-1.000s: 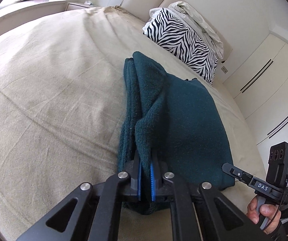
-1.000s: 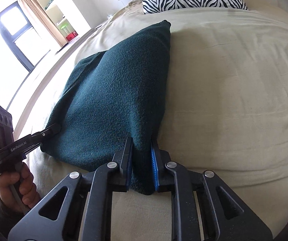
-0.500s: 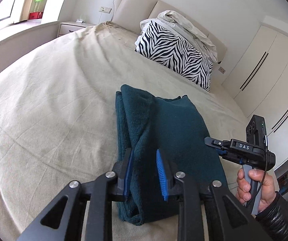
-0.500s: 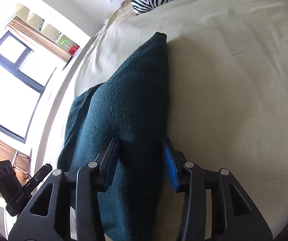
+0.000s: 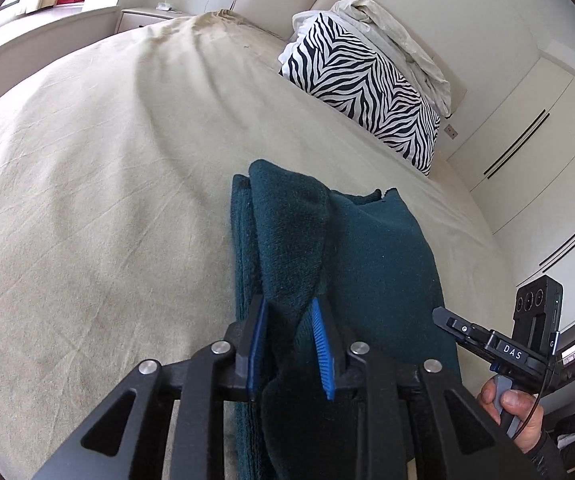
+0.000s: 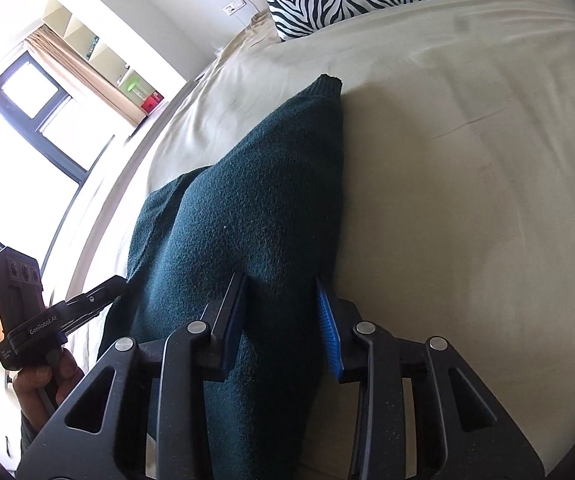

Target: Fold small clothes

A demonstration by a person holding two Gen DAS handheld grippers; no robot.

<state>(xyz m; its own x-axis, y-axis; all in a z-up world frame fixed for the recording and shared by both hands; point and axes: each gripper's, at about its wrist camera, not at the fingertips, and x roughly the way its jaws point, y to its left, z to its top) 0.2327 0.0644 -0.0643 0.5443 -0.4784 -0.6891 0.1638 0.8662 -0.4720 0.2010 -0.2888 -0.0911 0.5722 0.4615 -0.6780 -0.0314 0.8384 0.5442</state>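
Note:
A dark teal knitted garment (image 5: 371, 264) lies folded on the beige bed (image 5: 87, 200). My left gripper (image 5: 287, 320) is open, its blue pads astride a raised fold at the garment's near left edge. My right gripper (image 6: 283, 300) is open, its jaws wide on either side of the garment's (image 6: 255, 208) near right edge. The right gripper also shows at the lower right of the left wrist view (image 5: 447, 320), and the left gripper at the lower left of the right wrist view (image 6: 115, 284).
A zebra-striped pillow (image 5: 359, 80) and a crumpled white cover (image 5: 391, 24) lie at the headboard. White wardrobe doors (image 5: 535, 152) stand to the right. A window (image 6: 19, 140) with curtains is on the left side.
Both grippers were shut on the garment's near edge a second ago. Both have opened and let the cloth go; it now rests between the open jaws.

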